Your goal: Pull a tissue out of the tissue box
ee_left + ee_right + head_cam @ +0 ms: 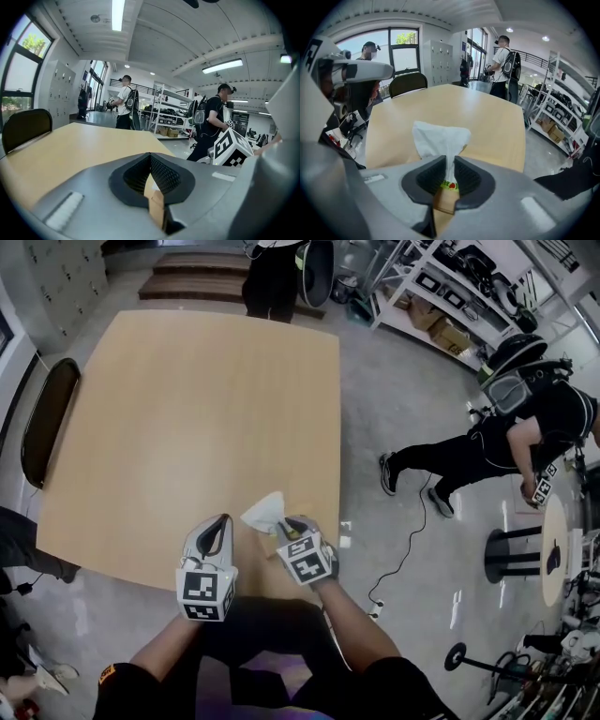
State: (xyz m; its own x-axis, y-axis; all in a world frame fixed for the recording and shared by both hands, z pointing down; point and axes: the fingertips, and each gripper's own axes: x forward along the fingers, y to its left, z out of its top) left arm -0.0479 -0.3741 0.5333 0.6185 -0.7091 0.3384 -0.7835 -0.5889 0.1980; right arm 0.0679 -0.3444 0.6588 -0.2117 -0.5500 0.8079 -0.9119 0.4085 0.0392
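I see my right gripper (pixel 292 524) clenched on the tissue (pixel 263 512): in the right gripper view its two ribbed black pads (pixel 465 174) squeeze the thin white sheet (pixel 440 136) at its neck. Above them the sheet fans out, soft and crumpled, into a rough triangle. Just under the jaws shows a scrap of green and red print (pixel 449 186), which I take for the top of the tissue box. The rest of it is hidden by the gripper's grey shell. It sits at the table's near edge, towards the right corner.

My left gripper (pixel 224 520) hangs just beside it on the left, clear of the tissue. Its dark, mesh-textured jaws are closed tip to tip with nothing in them (pixel 150 155). Each gripper carries a white cube with black square markers (pixel 205 593).

The table (pixel 187 409) is a broad slab of pale, smooth wood with rounded corners and a matte finish. A black chair (pixel 47 418) with a curved back stands at its left side. The floor (pixel 394 399) is mottled grey and a thin cable trails across it. White metal shelving (pixel 450 287) holds boxes and bags along the far right. One person in dark clothes stands beyond the table's far edge (pixel 272 277), and another strides across the floor at right (pixel 497 437) near a small round table (pixel 555 559)
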